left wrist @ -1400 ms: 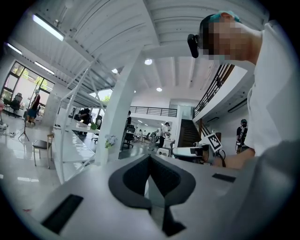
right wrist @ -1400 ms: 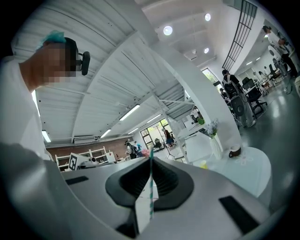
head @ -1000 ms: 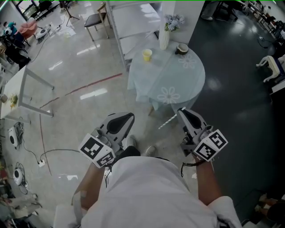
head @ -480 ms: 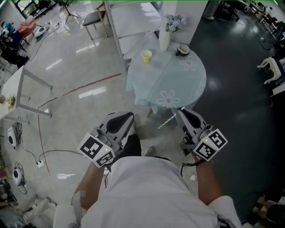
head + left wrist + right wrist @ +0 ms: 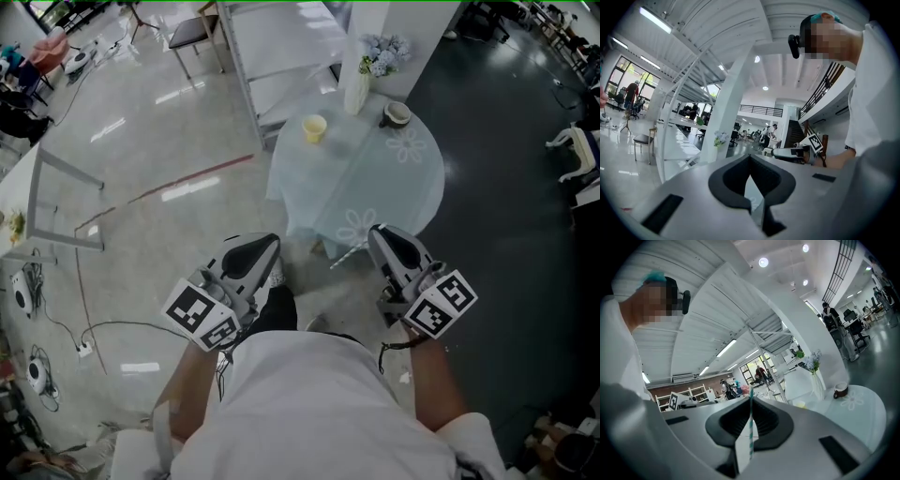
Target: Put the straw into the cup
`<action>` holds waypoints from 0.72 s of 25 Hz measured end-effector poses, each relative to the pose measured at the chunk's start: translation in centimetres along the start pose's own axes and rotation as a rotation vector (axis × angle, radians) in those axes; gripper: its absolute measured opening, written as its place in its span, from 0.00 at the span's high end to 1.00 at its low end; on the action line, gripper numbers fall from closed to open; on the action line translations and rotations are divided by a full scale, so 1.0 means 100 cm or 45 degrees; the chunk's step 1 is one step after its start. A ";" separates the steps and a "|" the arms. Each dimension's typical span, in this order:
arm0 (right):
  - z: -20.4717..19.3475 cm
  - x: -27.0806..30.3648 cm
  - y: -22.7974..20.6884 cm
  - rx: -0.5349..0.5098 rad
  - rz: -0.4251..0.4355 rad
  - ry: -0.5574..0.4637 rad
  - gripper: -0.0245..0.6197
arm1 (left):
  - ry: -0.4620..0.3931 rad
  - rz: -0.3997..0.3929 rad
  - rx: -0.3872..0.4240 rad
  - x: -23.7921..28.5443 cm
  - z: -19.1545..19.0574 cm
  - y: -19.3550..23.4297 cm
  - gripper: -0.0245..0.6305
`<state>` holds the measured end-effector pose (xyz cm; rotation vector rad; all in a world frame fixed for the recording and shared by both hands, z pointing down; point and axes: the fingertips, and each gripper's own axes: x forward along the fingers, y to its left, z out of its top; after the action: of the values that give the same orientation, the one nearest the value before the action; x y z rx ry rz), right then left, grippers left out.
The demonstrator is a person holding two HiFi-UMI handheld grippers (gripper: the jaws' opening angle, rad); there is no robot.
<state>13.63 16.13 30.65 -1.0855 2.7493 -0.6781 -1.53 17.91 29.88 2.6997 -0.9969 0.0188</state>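
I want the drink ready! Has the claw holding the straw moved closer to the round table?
Yes. The right claw, shut on the straw, has come nearer the round table; its tip now overlaps the table's near edge.

Bare tabletop (image 5: 375,183) fronts the cup (image 5: 314,127); vase (image 5: 357,91) and bowl (image 5: 397,114) stand at its right.

Teal-striped white straw (image 5: 750,427) clamped upright between jaws, yellow cup (image 5: 314,128) upright on table (image 5: 394,183)
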 end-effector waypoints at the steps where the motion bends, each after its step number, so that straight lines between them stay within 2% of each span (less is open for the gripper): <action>1: 0.001 0.008 -0.005 0.002 -0.004 0.006 0.91 | 0.004 -0.003 -0.007 0.004 0.000 0.008 0.93; 18: 0.022 0.138 -0.079 0.058 -0.142 0.062 0.91 | 0.082 -0.104 -0.096 0.069 0.020 0.159 0.93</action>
<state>8.93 0.94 33.03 -1.2361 2.7153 -0.7882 -6.59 1.35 32.48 2.6511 -0.8504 0.0516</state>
